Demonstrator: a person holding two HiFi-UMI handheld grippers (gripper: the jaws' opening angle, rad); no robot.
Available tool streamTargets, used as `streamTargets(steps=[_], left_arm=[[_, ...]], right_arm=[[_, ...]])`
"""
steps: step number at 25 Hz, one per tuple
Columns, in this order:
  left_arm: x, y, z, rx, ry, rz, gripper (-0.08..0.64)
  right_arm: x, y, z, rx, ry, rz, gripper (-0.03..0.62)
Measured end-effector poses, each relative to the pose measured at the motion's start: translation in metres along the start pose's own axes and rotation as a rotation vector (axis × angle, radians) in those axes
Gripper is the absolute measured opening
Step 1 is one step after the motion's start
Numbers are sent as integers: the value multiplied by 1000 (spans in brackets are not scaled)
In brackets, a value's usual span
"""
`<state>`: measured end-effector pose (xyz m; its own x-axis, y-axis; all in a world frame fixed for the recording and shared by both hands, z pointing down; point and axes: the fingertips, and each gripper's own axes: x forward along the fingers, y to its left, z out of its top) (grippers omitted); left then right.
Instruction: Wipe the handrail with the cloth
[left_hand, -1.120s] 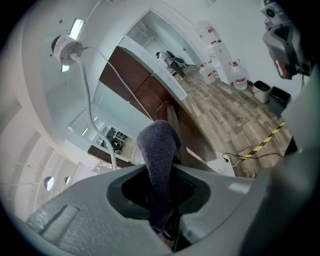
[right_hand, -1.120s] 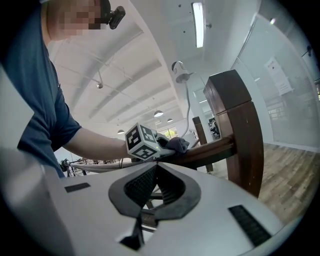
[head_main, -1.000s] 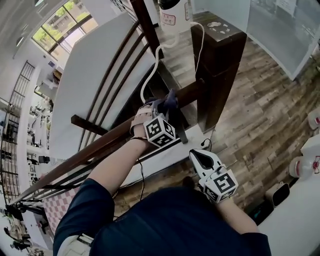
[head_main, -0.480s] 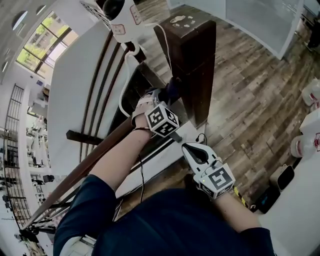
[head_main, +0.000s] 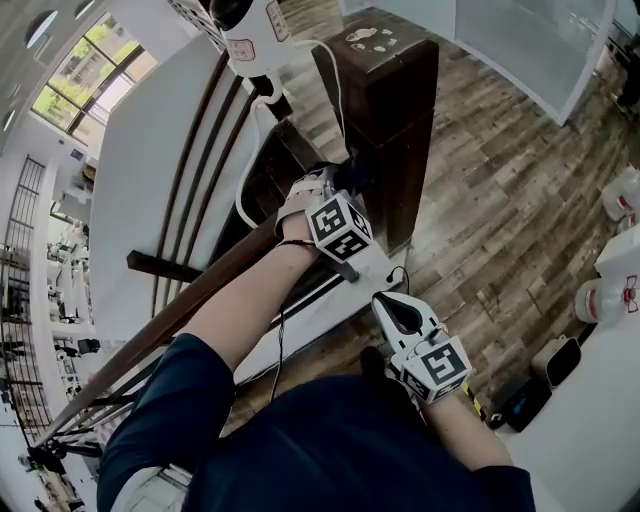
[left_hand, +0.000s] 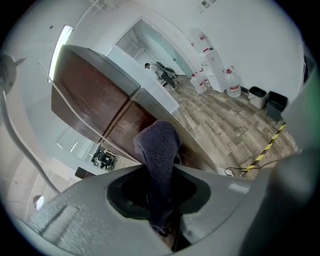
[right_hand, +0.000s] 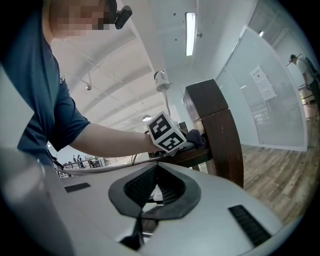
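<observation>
Handrail (head_main: 150, 330) first: the dark wooden bar climbs from the lower left of the head view and ends flat against the square newel post (head_main: 400, 140). The left tongs (head_main: 338, 185) sit right at that joint, so the post blocks the way ahead. Behind them the person's forearm lies along the rail, and past the elbow a long bare stretch runs down to the lower left. Beyond the rail a white panel drops away, crossed by slanting dark rails (head_main: 195, 160). On the near side, open wood floor (head_main: 500, 200) spreads out to the right.

A white cable (head_main: 243, 190) loops down from a white appliance (head_main: 250, 35) at the top and hangs just beside the left tongs, close to the rail's end. Plastic bottles (head_main: 600, 300) stand near the right edge. The left gripper view shows two black bins (left_hand: 272, 102) and a strip of yellow-and-black tape (left_hand: 267, 147) on the floor, well away from the rail.

The cloth (left_hand: 159, 150) is dark blue-grey with a towel-like nap. It is clamped between the left tongs' jaws, and a rounded fold sticks up past the tips against the post's dark wood.

The right tongs (head_main: 384, 303) hang low by the person's body, clear of the rail. Their jaws are together with nothing between them, pointing up toward the rail's end.
</observation>
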<state>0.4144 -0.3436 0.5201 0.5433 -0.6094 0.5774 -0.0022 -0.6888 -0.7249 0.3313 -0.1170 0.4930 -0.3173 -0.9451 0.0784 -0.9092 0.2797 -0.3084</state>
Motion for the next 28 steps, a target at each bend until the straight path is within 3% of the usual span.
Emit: streamTargets(steps=[13, 19, 28], left_arm=[[-71, -30, -80, 35, 25, 26, 89], [-117, -30, -142, -13, 74, 46, 89], [-200, -27, -267, -130, 177, 108, 89]], right_arm=[[37, 73, -10, -77, 54, 148, 11], [48, 127, -26, -88, 100, 199, 11], [70, 217, -44, -140, 153, 319, 11]])
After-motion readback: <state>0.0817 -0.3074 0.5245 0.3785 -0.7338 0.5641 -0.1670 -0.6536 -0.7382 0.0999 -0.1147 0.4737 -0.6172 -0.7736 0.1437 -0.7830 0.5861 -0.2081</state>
